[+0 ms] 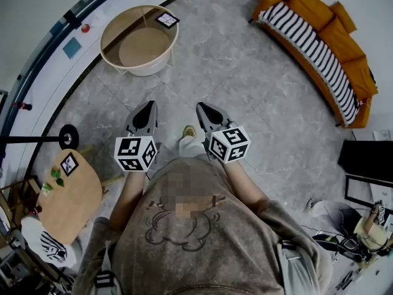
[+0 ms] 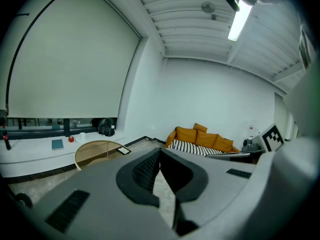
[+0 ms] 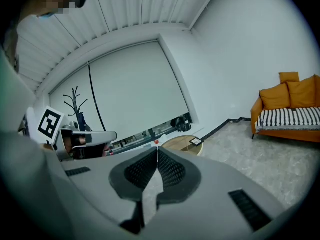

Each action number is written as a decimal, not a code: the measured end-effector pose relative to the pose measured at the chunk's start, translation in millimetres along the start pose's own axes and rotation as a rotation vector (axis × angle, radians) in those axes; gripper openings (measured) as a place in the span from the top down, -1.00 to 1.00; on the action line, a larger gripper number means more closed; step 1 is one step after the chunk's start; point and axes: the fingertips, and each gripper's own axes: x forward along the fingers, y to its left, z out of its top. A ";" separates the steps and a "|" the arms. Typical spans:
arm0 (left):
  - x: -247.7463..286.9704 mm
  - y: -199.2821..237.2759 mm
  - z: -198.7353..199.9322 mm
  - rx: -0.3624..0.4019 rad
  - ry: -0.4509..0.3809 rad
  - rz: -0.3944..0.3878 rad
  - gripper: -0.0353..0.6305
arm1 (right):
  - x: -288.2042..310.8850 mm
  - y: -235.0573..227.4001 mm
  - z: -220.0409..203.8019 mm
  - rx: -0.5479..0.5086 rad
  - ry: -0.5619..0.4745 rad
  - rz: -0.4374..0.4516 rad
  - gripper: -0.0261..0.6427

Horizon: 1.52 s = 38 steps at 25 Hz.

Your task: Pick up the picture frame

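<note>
Left gripper (image 1: 147,105) and right gripper (image 1: 202,106), side by side in my hands, both have jaws pressed together on nothing, and well beyond them across the grey floor (image 1: 233,60), at twelve o'clock, the picture frame (image 1: 166,19) lies on the rim of the round table (image 1: 110,29).

My right claw (image 3: 158,152) has its jaws pressed together, empty. Past them I see the picture frame (image 3: 195,141) on the round surface (image 3: 176,144), with an orange sofa (image 3: 287,106) rightward.
</note>
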 end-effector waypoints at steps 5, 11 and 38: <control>37.8 6.1 14.3 -0.008 0.000 0.018 0.84 | 24.6 -29.0 19.4 0.001 0.009 0.019 0.86; 80.7 9.3 29.9 -0.023 -0.005 0.040 0.84 | 54.5 -64.3 39.9 0.003 0.018 0.046 0.86; 174.1 57.2 57.5 -0.022 -0.047 0.090 0.84 | 135.3 -128.5 68.0 -0.002 0.036 0.070 0.86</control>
